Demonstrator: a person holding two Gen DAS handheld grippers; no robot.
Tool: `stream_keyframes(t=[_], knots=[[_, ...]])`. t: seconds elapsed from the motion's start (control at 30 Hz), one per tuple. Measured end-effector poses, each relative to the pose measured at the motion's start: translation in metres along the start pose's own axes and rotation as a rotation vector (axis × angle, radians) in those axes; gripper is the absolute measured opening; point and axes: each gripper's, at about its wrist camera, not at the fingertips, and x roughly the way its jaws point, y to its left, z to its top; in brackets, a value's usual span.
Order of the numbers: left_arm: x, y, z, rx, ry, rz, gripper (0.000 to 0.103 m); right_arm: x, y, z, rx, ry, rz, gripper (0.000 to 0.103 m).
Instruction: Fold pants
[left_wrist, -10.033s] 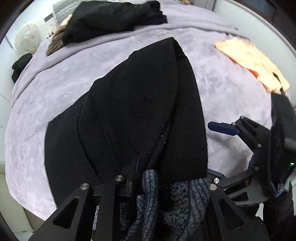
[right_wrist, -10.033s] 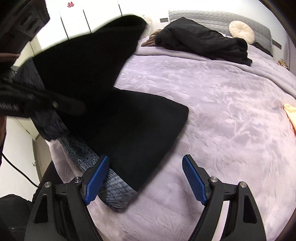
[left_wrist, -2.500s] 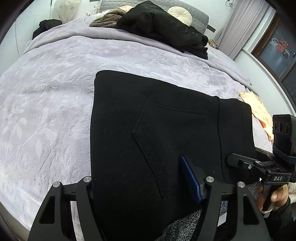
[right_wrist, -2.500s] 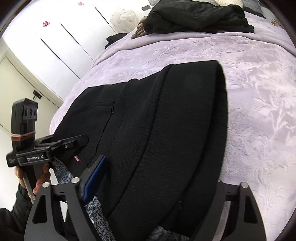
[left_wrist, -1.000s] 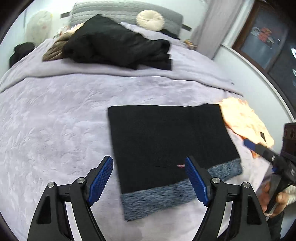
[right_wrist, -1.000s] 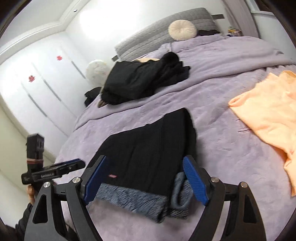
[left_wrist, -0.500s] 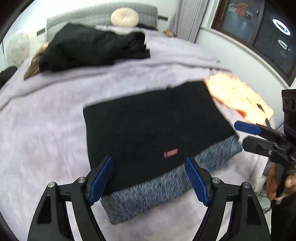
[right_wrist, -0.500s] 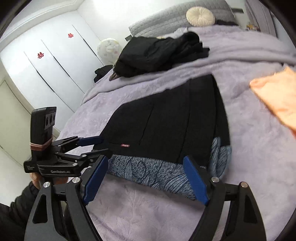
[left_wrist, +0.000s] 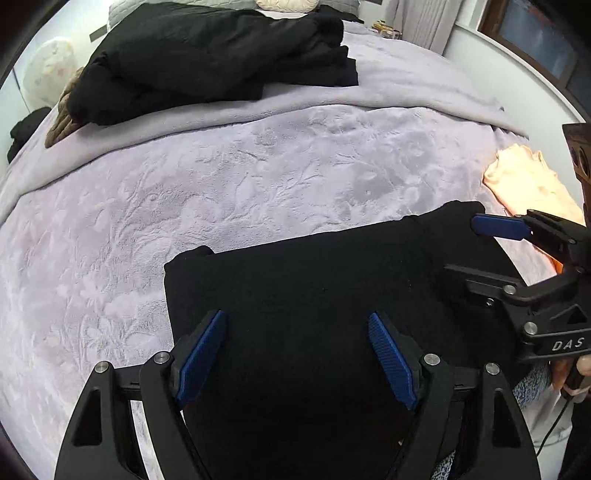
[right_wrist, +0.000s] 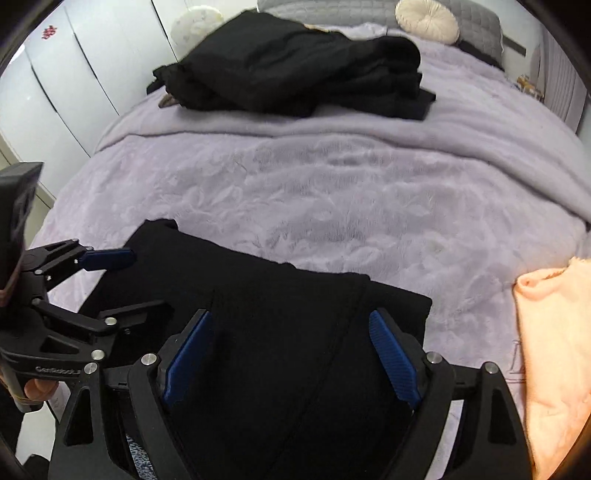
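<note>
The pants (left_wrist: 314, 295) are laid flat on the bed (left_wrist: 258, 177) as a folded black slab, directly under both tongs, presumably so the next fold can be taken from the near edge. The left tongs (left_wrist: 295, 354) and right tongs (right_wrist: 291, 354) are held spread above the cloth, nothing pinched (contact with the fabric cannot be judged). Beyond the tongs one dark pile (right_wrist: 295, 62) is counted, to the right one orange garment (right_wrist: 554, 350), one round cushion (right_wrist: 428, 20).
</note>
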Motion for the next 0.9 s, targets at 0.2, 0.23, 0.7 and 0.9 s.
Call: stream_keyframes(t=[0.2, 0.23, 0.7, 0.9], knots=[[-0.041, -0.019, -0.021, 0.055, -0.094, 0.082, 0.08, -0.057, 0.026, -0.039, -0.054, -0.145, -0.003, 0.089], [-0.046, -0.021, -0.026, 0.062, -0.102, 0.091, 0.08, -0.067, 0.035, -0.051, -0.081, -0.164, -0.022, 0.089], [-0.045, -0.036, -0.083, 0.03, -0.097, 0.094, 0.085, -0.067, 0.064, -0.134, -0.074, -0.153, 0.034, 0.1], [-0.057, -0.036, -0.089, 0.001, -0.115, 0.106, 0.085, -0.073, 0.065, -0.131, -0.038, -0.155, 0.012, 0.101]])
